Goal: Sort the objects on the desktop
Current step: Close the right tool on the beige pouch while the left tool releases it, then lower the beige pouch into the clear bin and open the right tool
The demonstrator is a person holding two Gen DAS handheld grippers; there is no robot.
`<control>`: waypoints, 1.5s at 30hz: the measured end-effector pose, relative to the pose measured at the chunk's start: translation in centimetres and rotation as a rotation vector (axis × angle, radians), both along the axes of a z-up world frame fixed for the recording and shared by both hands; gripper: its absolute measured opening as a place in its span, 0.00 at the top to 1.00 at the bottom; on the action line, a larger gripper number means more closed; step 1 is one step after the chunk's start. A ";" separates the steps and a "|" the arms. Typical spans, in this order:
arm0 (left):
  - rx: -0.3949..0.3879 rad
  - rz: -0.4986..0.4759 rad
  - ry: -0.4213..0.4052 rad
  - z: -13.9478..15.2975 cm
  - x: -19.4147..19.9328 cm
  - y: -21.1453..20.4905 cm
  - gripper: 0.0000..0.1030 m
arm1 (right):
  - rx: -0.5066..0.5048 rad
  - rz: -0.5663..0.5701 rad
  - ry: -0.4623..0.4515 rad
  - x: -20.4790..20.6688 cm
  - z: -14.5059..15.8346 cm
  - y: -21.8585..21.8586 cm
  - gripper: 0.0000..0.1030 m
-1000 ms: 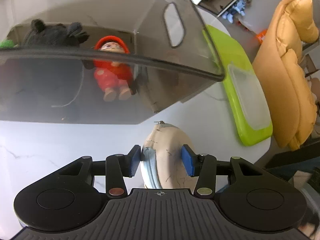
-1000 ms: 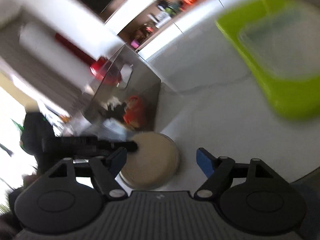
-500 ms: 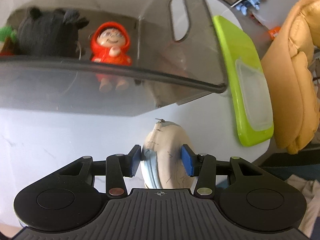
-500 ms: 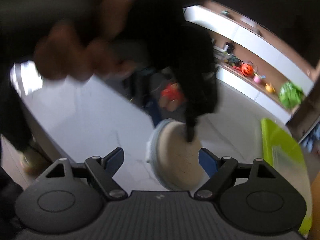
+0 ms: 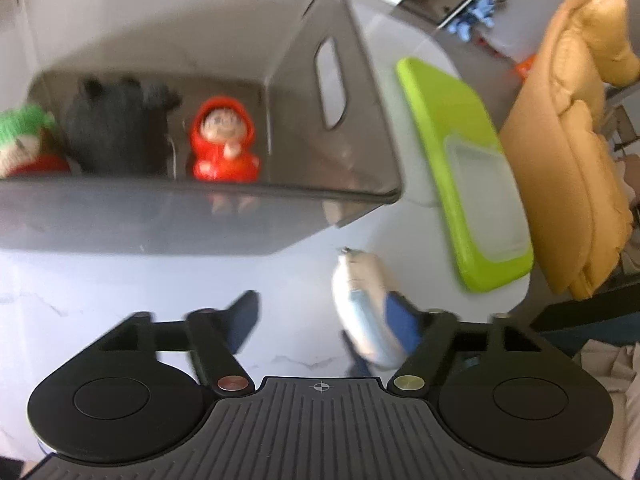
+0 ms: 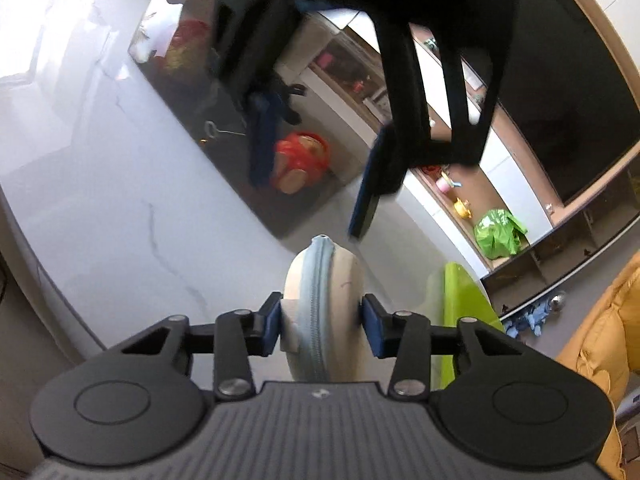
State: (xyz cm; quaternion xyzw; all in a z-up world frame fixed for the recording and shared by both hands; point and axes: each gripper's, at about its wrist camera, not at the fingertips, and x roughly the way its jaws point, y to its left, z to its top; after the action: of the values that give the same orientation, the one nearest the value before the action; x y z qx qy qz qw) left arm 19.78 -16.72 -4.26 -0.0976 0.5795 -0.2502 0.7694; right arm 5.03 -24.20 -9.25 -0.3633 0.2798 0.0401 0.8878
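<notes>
Beige zip pouch (image 6: 322, 312) on edge between my right gripper's (image 6: 322, 326) blue pads, jaws closing on its flat sides, blue zipper running away from me, puller end foremost, above the white table (image 6: 120, 216), my left gripper (image 5: 320, 316) opening, pouch beside one pad, grey bin (image 5: 336, 216) beyond.

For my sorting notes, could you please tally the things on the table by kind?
Toys in the grey bin: 3 (red doll, black plush, green-hatted one)
Zip pouch: 1
Green tray: 1
Bin: 1
Total: 6
</notes>
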 end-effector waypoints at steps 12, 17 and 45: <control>-0.211 0.161 -0.395 11.5 -1.6 14.1 0.07 | 0.750 -0.245 0.074 5.4 18.5 -10.7 0.59; -0.151 0.310 -0.451 11.4 1.4 21.3 0.05 | 1.071 -0.137 0.239 10.5 24.8 -8.6 0.59; 0.014 0.156 -0.451 7.9 3.0 22.5 0.04 | 0.803 -0.181 0.711 34.8 11.7 11.8 0.54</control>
State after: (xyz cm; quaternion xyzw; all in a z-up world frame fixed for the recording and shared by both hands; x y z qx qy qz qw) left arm 22.81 5.82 3.61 -0.0785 0.3855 -0.2017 0.8970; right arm 39.80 -12.42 2.49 0.0657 0.5555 0.1878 0.8074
